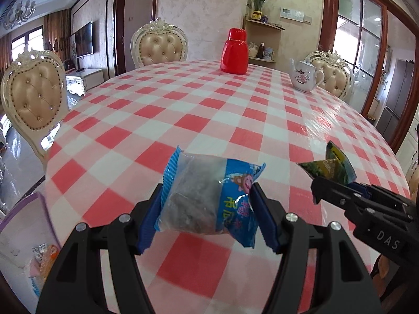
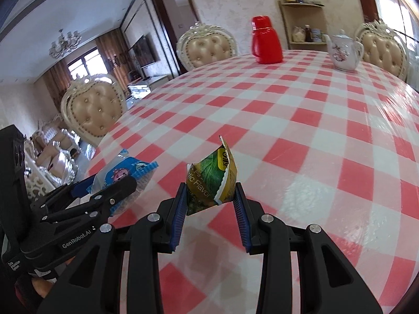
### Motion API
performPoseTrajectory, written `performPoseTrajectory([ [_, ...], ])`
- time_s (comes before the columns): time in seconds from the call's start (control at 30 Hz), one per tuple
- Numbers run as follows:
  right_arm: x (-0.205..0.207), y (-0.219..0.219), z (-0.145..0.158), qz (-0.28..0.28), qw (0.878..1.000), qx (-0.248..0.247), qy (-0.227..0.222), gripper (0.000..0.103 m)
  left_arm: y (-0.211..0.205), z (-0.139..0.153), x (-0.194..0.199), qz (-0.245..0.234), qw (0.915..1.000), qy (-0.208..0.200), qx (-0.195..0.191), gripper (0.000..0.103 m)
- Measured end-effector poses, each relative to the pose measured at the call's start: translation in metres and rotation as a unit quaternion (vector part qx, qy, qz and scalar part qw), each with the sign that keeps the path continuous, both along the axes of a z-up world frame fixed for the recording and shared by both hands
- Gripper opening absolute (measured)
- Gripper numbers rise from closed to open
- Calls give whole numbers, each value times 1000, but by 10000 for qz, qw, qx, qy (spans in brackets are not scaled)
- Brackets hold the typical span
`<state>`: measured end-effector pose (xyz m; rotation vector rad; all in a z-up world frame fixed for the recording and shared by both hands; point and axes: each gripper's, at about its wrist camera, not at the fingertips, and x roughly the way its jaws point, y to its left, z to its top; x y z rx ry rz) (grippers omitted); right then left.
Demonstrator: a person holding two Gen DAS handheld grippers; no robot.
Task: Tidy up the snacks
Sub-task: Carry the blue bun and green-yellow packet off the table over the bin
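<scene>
My left gripper (image 1: 207, 196) is shut on a blue and clear snack packet (image 1: 204, 198) with a cartoon pig, held above the red and white checked table (image 1: 209, 110). Its blue pads press the packet's two sides. To its right my right gripper (image 1: 318, 183) is shut on a small green and yellow snack packet (image 1: 332, 166). The right wrist view shows that green packet (image 2: 213, 183) pinched between the blue pads of the right gripper (image 2: 211, 191), its torn-looking top pointing up. At the left of that view is the left gripper (image 2: 115, 188) with the blue packet (image 2: 123, 172).
A red thermos (image 1: 233, 52) and a white flowered teapot (image 1: 305, 76) stand at the table's far side. Cream padded chairs (image 1: 34, 94) ring the table. A purple-rimmed container (image 1: 28, 238) with snack packets sits at the lower left of the left wrist view.
</scene>
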<state>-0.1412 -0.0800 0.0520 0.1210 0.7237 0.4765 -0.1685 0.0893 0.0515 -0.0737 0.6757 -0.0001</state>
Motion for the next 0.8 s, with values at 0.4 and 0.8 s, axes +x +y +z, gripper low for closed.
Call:
performPoseTrajectory([
  [0.4,-41,65,9,819,9958,-358,-207,35,53,15,-45,264,9995,-70,159,65],
  [0.8,-77,140,11,1705,9825,-686,-313,35,122,36,-69,193,9987,216,421,65],
])
